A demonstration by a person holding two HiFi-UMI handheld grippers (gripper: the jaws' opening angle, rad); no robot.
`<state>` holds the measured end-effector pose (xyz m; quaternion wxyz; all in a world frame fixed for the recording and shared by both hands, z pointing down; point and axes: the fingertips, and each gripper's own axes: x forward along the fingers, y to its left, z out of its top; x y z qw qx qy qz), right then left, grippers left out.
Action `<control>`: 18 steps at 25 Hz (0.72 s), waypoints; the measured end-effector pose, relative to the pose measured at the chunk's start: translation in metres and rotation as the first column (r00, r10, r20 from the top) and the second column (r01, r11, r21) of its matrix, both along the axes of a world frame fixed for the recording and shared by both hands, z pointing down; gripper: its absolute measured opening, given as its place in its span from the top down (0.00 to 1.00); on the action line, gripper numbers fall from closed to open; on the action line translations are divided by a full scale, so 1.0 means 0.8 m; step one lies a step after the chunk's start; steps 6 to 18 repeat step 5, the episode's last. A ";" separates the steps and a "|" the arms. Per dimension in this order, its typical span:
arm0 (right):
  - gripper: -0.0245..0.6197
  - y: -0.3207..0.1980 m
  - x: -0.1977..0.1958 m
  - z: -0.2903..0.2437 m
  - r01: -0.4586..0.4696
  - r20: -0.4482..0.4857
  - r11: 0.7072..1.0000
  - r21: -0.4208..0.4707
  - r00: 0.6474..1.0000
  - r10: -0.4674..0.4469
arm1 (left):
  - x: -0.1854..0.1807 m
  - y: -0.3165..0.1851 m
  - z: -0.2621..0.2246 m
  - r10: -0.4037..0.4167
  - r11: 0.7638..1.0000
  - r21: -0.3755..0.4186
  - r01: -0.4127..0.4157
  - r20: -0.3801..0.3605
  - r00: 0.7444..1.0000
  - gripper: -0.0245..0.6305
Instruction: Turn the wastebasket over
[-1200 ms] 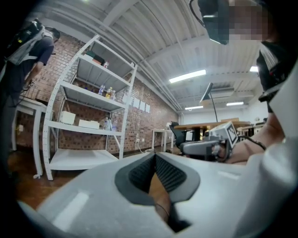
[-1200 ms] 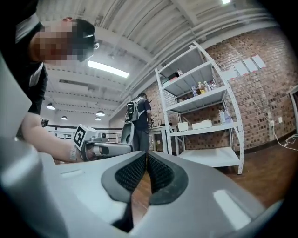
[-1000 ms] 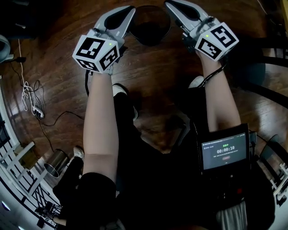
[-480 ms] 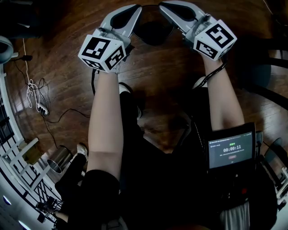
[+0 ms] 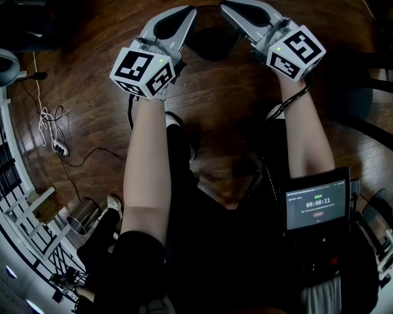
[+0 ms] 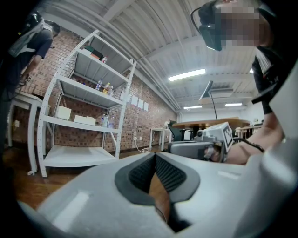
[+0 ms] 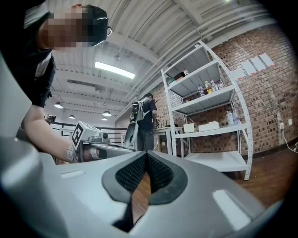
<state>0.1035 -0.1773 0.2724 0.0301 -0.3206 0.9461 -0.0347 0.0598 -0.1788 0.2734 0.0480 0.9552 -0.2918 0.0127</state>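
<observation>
The wastebasket (image 5: 212, 42) is at the top middle of the head view, a dark round shape on the wooden floor (image 5: 80, 92), with a thin rim near the top edge of the frame. It sits between the tips of the two tools. The picture is too dark there to tell if the tips touch it.

The left tool (image 5: 188, 11) comes to it from the left side and the right tool (image 5: 226, 5) from the right side, both held forward on stretched arms. In the left gripper view the ribbed pads (image 6: 142, 173) meet at their front ends, and only floor shows in the narrow gap behind them, so this tool is closed on nothing. The right gripper view shows the same: the pads (image 7: 160, 173) are together at the tip and nothing is between them.

At the left of the head view a white power strip (image 5: 54, 147) lies with thin cables. A metal can (image 5: 80, 218) stands at the lower left. At the lower right, a small screen (image 5: 316, 206) shows a timer. A white shelf rack (image 6: 79, 107) stands before a brick wall in the left gripper view.
</observation>
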 end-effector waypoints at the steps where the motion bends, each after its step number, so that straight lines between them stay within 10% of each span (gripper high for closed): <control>1: 0.95 0.001 -0.002 0.001 0.002 -0.002 1.000 0.001 1.000 -0.002 | -0.001 0.000 0.000 0.000 1.000 -0.001 0.000 0.003 1.000 0.96; 18: 0.95 0.000 -0.008 0.003 0.012 -0.011 1.000 0.004 1.000 -0.012 | -0.005 -0.004 -0.002 -0.003 1.000 0.002 0.003 0.008 1.000 0.96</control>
